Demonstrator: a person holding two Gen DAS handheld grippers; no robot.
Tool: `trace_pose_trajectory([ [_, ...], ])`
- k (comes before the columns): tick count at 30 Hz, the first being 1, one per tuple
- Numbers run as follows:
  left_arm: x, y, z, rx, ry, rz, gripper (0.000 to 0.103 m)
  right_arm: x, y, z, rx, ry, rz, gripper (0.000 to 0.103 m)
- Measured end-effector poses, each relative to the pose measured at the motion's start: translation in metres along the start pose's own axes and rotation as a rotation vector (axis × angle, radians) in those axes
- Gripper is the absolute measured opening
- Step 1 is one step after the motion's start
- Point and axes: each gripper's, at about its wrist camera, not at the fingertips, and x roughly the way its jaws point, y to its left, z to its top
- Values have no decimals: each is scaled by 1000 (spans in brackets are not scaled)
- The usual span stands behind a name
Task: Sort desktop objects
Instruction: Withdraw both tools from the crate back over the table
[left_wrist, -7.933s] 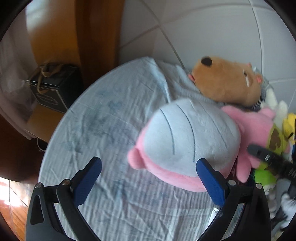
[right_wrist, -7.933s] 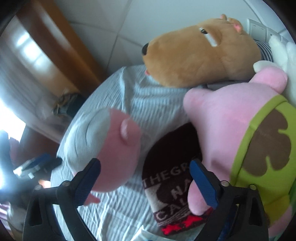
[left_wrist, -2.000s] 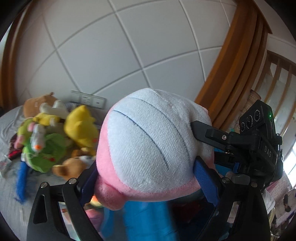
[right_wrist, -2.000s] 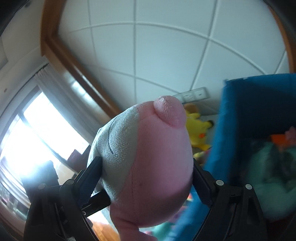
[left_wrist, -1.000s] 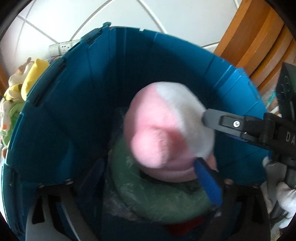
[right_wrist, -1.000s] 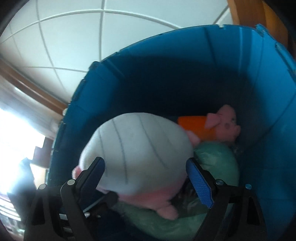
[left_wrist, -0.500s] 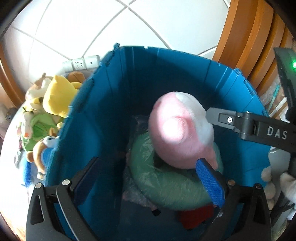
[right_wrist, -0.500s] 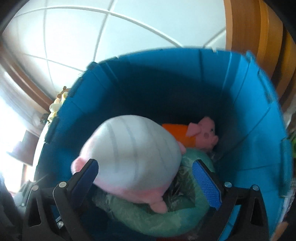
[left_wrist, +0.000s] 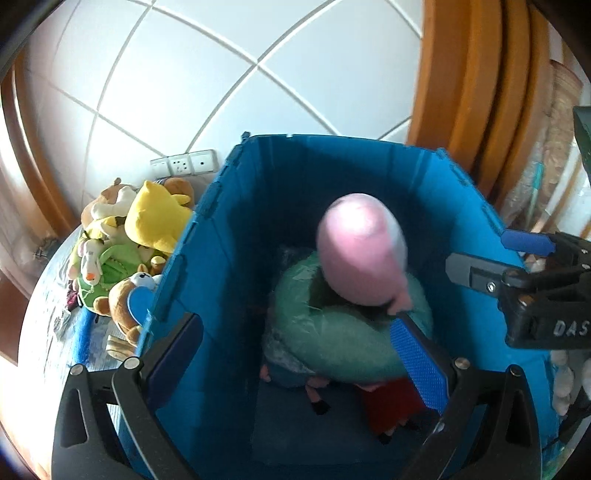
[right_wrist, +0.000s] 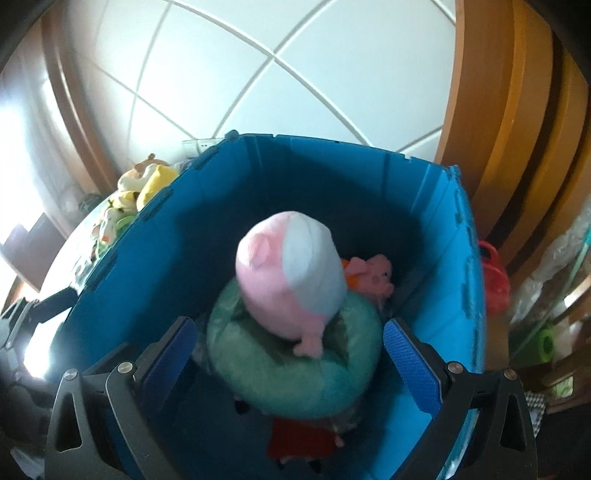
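The pink and pale-blue plush (left_wrist: 360, 251) (right_wrist: 291, 277) lies free inside the blue bin (left_wrist: 221, 229) (right_wrist: 461, 206), resting on a green ring cushion (left_wrist: 332, 332) (right_wrist: 295, 373) wrapped in plastic. My left gripper (left_wrist: 295, 362) hovers above the bin, open, with nothing between its blue pads. My right gripper (right_wrist: 291, 362) is also open and empty above the bin. In the left wrist view the right gripper (left_wrist: 517, 266) shows at the right edge. The left gripper (right_wrist: 33, 310) shows at the left edge of the right wrist view.
A small pink pig plush (right_wrist: 373, 277) and a red cloth (right_wrist: 299, 435) lie in the bin. A pile of plush toys (left_wrist: 140, 240) sits on the table left of the bin, below wall sockets (left_wrist: 183, 166). Wooden door frame (left_wrist: 472, 92) stands behind; a red object (right_wrist: 495, 280) lies right of the bin.
Both grippers have pulled up and back from the bin, which now looks smaller. The plush has left the jaws and settled on the green cushion.
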Motion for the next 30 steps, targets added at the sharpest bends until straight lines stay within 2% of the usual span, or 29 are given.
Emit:
trace_pose_trajectory([
  [7, -16, -16, -17, 24, -23, -6, 103, -38, -4, -32, 0, -54, 26, 102],
  [14, -29, -16, -29, 19, -42, 2, 103, -41, -3, -52, 8, -48, 20, 102],
  [19, -41, 0, -39, -2, -63, 10, 103, -41, 12, -59, 9, -59, 49, 102],
  [24, -56, 47, -56, -48, -91, 36, 103, -46, 45, -62, 2, -99, 49, 102],
  [30, -67, 135, -88, -96, -92, 74, 103, -45, 116, -65, 6, -190, 46, 102],
])
